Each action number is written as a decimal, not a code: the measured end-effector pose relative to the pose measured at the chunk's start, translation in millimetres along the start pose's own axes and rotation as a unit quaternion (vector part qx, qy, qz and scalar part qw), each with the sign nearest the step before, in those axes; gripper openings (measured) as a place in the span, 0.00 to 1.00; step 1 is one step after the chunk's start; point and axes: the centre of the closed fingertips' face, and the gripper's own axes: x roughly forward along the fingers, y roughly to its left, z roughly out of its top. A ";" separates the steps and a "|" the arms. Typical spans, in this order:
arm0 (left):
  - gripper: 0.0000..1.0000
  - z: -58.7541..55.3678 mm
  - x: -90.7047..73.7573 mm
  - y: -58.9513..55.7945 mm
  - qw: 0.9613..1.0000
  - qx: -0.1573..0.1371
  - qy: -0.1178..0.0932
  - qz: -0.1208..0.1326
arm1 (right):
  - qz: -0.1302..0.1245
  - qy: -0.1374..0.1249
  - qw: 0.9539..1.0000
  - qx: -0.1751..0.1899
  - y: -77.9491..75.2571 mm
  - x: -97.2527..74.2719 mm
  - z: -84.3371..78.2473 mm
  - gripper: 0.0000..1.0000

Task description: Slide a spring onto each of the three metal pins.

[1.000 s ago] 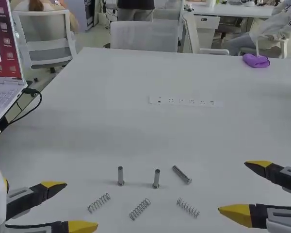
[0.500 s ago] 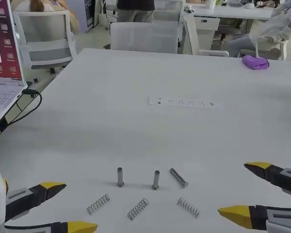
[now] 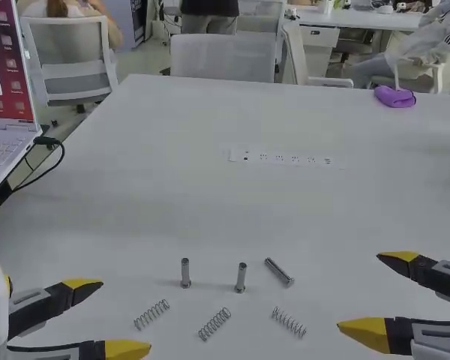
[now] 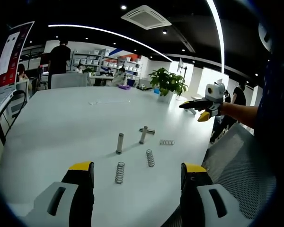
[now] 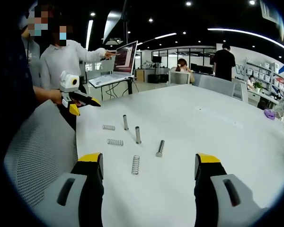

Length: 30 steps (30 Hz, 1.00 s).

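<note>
The left gripper [image 3: 109,317] gapes wide and empty at the near left of the bench [image 3: 210,127]. The right gripper [image 3: 371,292] is likewise wide and empty at the near right. Between them two pins [image 3: 185,272] stand upright, and a third pin [image 3: 279,271] lies flat just beside. Three springs [image 3: 214,323] lie loose in a row nearer the person, apart from the pins.

laptop [image 3: 0,112] left table edge; power strip [image 3: 281,157] mid-table; purple object [image 3: 395,95] far right
</note>
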 end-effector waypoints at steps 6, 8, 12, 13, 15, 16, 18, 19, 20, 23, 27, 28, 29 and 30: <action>0.71 -0.1 1.0 -0.7 1.000 -0.001 -0.001 -0.001 | 0.000 0.009 1.000 -0.005 -7.2 6.8 6.0 0.77; 0.71 -0.2 1.4 -0.9 1.000 0.000 -0.002 -0.002 | 0.000 0.009 1.000 -0.007 -9.0 9.1 8.5 0.76; 0.71 0.4 1.6 -0.6 1.000 0.000 -0.003 -0.001 | 0.004 0.024 1.000 -0.017 -11.2 18.6 13.1 0.74; 0.71 0.7 1.5 -0.6 1.000 -0.001 -0.004 -0.001 | 0.004 0.026 0.999 -0.020 -12.0 20.5 14.7 0.74; 0.71 1.5 1.6 -0.5 1.000 0.000 -0.006 -0.001 | 0.006 0.033 0.999 -0.029 -13.0 26.1 18.2 0.73; 0.71 1.8 1.8 -0.9 1.000 0.001 -0.006 -0.001 | 0.007 0.035 0.999 -0.034 -13.9 29.7 20.9 0.73; 0.71 2.3 2.2 -1.1 1.000 0.001 -0.007 -0.001 | 0.009 0.035 0.999 -0.036 -15.1 34.8 25.1 0.72; 0.71 2.5 2.5 -1.5 1.000 0.001 -0.007 -0.002 | 0.010 0.037 0.999 -0.037 -16.1 38.4 27.4 0.72; 0.71 2.6 2.6 -1.5 1.000 0.001 -0.007 -0.002 | 0.011 0.037 0.998 -0.038 -16.4 41.0 29.1 0.71; 0.71 3.7 2.6 -2.2 1.000 0.002 -0.008 -0.002 | 0.013 0.041 0.998 -0.042 -18.0 49.2 33.1 0.70; 0.71 4.2 1.6 -1.8 1.000 0.002 -0.010 0.000 | 0.016 0.050 0.998 -0.043 -22.6 59.6 33.1 0.68; 0.71 4.2 1.4 -1.9 1.000 0.002 -0.010 0.000 | 0.017 0.051 0.998 -0.043 -22.5 61.5 33.1 0.68; 0.71 4.3 1.3 -1.9 1.000 0.003 -0.010 0.000 | 0.018 0.053 0.998 -0.042 -22.9 64.1 33.6 0.68; 0.71 4.4 1.2 -2.1 1.000 0.003 -0.010 0.000 | 0.018 0.056 0.997 -0.041 -23.5 65.9 33.5 0.67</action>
